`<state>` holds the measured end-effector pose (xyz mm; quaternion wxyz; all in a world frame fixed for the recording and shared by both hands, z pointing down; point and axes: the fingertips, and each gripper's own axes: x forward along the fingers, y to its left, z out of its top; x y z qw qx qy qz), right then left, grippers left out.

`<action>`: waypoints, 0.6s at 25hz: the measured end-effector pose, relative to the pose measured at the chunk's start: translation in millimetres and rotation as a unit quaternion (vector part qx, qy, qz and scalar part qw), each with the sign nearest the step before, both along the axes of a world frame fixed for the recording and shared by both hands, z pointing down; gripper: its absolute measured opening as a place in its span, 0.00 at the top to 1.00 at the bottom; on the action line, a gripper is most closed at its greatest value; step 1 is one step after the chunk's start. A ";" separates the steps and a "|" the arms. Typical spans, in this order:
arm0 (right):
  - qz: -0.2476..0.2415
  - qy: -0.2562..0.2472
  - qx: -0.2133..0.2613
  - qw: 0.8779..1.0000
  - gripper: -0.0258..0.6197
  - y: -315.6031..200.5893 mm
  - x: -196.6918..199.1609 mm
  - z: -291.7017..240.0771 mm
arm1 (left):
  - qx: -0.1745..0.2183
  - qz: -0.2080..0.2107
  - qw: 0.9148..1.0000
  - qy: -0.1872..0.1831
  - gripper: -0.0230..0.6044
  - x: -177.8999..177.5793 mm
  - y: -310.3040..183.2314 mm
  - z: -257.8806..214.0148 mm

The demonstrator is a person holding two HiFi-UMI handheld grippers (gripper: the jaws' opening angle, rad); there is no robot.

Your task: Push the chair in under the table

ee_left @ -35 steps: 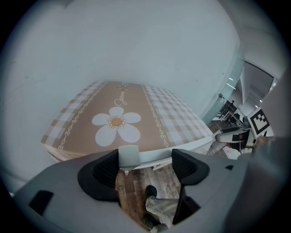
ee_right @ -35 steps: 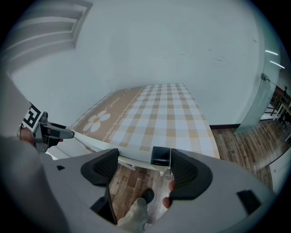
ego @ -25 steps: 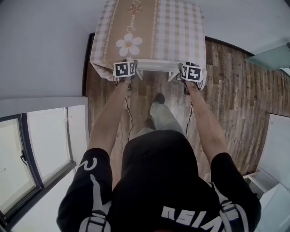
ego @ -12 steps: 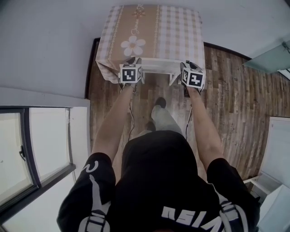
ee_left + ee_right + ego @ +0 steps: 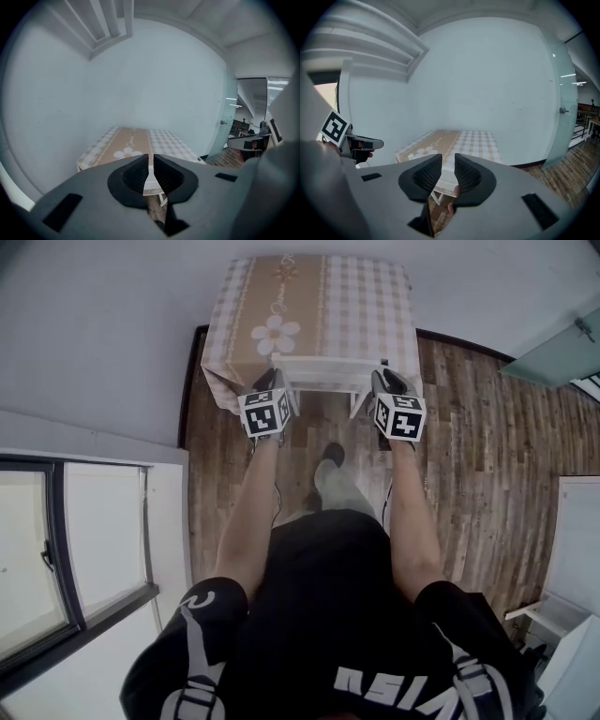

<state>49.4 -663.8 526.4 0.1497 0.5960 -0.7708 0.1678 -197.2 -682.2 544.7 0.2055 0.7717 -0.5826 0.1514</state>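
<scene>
The table (image 5: 319, 306) wears a checked cloth with a daisy print and stands against the wall. A white chair (image 5: 323, 371) is tucked under its near edge, with only the back rail showing. My left gripper (image 5: 273, 382) hovers above the rail's left end and my right gripper (image 5: 385, 382) above its right end, both clear of the chair. Both sets of jaws have just been closing with nothing between them. In the left gripper view the left gripper (image 5: 151, 161) shows only a thin slit. In the right gripper view the right gripper (image 5: 448, 165) keeps a small gap over the table (image 5: 454, 140).
Wood plank floor (image 5: 487, 456) lies around the table. A window (image 5: 75, 549) is at the left, a glass door (image 5: 553, 357) at the right, and white furniture (image 5: 574, 615) at lower right. The person's foot (image 5: 328, 452) stands just behind the chair.
Both grippers have lifted off the chair's back rail and drawn back toward the person, with their jaws narrowing. The chair stays tucked under the table.
</scene>
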 end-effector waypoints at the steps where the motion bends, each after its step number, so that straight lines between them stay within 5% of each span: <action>1: 0.002 0.001 0.005 1.000 0.81 3.6 -0.1 -4.4 | 0.005 0.005 1.000 0.000 0.88 2.5 5.0 -4.7; 7: 0.016 -0.014 0.024 0.999 0.91 24.6 1.2 -24.6 | 0.025 0.048 0.998 0.012 0.92 23.3 32.3 -28.6; 15: 0.009 -0.010 0.028 1.000 0.94 47.8 -0.1 -30.8 | 0.029 0.044 0.998 0.023 0.92 21.3 59.5 -39.1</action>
